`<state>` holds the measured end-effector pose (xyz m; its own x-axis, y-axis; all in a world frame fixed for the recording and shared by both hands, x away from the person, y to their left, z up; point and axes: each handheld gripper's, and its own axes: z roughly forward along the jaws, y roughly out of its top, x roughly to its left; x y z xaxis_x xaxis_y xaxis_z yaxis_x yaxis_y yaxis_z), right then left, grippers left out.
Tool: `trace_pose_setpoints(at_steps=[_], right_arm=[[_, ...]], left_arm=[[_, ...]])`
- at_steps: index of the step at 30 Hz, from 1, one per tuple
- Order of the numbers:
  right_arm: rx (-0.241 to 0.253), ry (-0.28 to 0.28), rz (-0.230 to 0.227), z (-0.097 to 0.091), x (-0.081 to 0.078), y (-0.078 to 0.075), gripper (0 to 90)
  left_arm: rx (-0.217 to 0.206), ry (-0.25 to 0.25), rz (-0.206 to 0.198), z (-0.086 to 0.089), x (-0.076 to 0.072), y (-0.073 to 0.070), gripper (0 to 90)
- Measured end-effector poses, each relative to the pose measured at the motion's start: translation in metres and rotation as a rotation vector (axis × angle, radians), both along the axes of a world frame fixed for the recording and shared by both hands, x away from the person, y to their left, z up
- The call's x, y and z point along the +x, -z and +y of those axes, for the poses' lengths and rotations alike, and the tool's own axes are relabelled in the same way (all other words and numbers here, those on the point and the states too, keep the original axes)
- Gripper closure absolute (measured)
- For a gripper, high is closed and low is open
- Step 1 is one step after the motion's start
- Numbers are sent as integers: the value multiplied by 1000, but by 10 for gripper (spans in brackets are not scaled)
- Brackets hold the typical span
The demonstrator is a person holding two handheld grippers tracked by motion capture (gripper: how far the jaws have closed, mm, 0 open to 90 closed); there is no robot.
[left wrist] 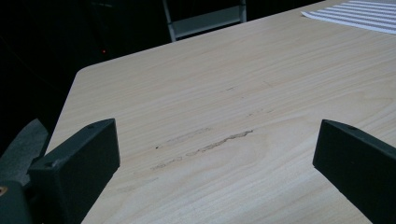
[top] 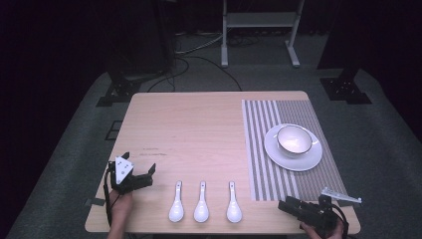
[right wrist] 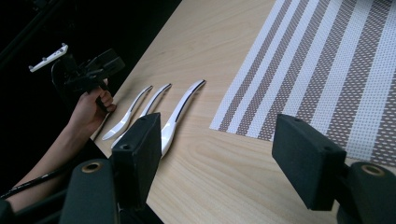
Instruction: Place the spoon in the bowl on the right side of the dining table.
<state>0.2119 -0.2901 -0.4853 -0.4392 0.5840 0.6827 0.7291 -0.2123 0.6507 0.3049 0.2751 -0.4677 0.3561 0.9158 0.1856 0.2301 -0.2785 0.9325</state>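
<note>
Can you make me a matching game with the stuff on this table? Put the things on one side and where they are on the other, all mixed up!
Things:
1. bowl
2. plate
3. three spoons
4. placemat

Places:
A. in a row on bare wood near the front edge
B. on the plate
C. on the table's right side
D. on the striped mat, under the bowl

Pairs: 1-B, 2-D, 3-A, 4-C

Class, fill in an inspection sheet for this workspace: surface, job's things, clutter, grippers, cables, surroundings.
Surface: wooden table, faint scuff marks.
Job's things: three white spoons in a row by the near edge; white bowl on a plate on a striped placemat.
Clutter: nothing seen.
Grippers: left gripper and right gripper both open, holding nothing.
Cables: floor cables beyond the table.
Surroundings: dark room, white frame behind.
</note>
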Motion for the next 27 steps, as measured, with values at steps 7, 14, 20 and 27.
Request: trace_pose_setpoints(at_steps=[7,14,20,27], right_arm=[[-4,-9,2,3,-1,1,321],[-12,-23,4,8,0,0,321],[-17,-47,3,15,3,-1,321],[-22,-77,-7,25,7,-6,321]], left_arm=[[3,-1,5,0,1,0,0],[-3,-4,5,0,1,0,0],[4,-4,4,-1,1,0,0],[5,-3,4,-1,1,0,0]])
